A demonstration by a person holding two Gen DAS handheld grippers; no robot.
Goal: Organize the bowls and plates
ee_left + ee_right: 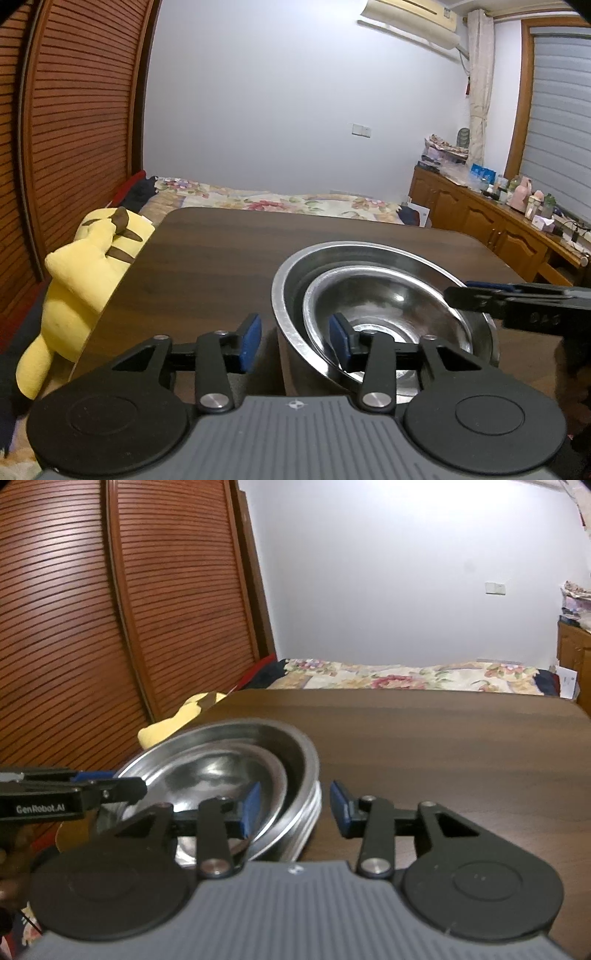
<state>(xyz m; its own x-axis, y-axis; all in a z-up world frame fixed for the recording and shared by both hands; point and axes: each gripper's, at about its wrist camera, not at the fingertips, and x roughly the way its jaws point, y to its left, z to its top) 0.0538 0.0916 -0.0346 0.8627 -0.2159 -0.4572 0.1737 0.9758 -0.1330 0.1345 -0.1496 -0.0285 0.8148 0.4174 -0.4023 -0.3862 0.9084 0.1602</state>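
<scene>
Bowls of shiny steel sit nested on the dark wooden table [207, 258], a smaller bowl [380, 314] lying tilted inside the big bowl [291, 273]. Only the left wrist view shows the whole yellow plush toy [85, 280] off the table's left edge and the cluttered cabinet [491, 221] at far right, while the right wrist view alone shows ridged stacked rims [308, 812] under the big bowl. The left gripper [295, 338] straddles the bowls' near rims with jaws apart, pads not pressing; the right gripper [294, 806] likewise stands parted astride the rims.
</scene>
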